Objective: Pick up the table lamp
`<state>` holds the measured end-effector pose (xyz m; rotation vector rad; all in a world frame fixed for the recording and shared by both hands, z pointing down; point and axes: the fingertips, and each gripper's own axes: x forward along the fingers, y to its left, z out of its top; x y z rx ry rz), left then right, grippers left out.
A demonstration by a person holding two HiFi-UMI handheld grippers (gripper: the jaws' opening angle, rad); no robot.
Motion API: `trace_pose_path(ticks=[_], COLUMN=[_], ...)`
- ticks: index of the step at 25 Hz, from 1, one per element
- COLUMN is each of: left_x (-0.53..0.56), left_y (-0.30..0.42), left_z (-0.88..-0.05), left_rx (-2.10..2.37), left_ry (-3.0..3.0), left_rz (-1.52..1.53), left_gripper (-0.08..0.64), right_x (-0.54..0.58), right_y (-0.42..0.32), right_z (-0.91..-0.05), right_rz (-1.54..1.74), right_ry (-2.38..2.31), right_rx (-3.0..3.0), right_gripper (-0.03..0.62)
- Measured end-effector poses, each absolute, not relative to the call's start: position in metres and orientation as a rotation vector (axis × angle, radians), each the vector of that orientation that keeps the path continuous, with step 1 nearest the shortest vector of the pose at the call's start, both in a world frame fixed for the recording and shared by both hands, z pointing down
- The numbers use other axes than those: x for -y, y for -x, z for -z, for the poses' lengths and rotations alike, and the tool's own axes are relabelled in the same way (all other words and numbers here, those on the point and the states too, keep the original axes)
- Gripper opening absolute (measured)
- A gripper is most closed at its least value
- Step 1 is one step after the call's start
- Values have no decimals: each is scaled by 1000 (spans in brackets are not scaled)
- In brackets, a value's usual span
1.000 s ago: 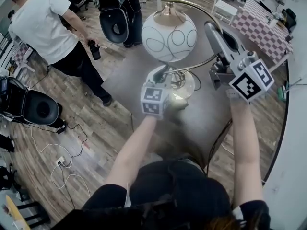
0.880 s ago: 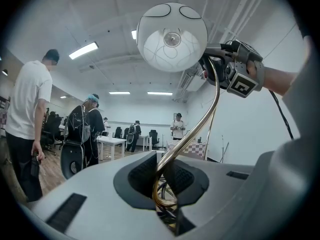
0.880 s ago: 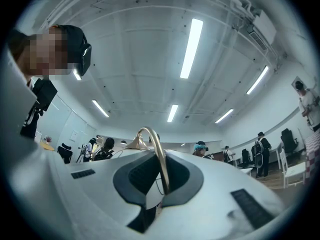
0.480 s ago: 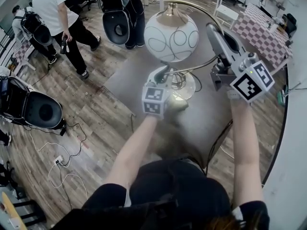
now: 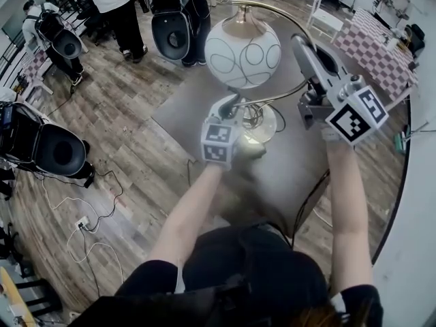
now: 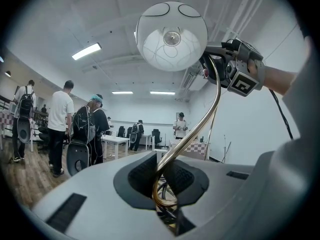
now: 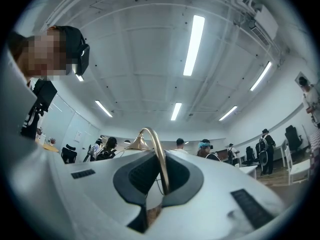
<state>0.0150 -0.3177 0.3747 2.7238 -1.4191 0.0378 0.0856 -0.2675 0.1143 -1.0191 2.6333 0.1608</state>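
left tongs [image 6: 162, 176]: clamped on the stem [image 5: 272, 97], low down
right tongs [image 7: 161, 176]: pinched on the stem's upper curve
lamp [image 5: 251, 73]: over the counter [image 5: 286, 172], can't tell if base [image 5: 267, 122] is clear
risk: thin round stem twists in the grip, top-heavy globe [image 5: 240, 46] swings down imo

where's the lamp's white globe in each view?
Head view: white globe upper centre.
Left gripper view: globe top centre.
Right gripper view: mostly hidden behind the jaws; only its brass cap shows.
Shared landmark: the brass stem, between the jaws in both gripper views.
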Motion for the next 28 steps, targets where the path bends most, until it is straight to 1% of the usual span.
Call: trace_pose_path(ticks=[8, 28], left_x=[305, 304], left_y=[16, 7], left_z=[-390, -388], left_rx=[1439, 1428], left_ry=[-2716, -2696], left_rz=[-23, -34], left_gripper=[45, 46], right_x=[253, 254], right_y=[-53, -57], right_z=[-130, -125], right_rz=[-173, -165], right_ry=[995, 999], right_rx=[-2645, -2666], right_gripper=[0, 0])
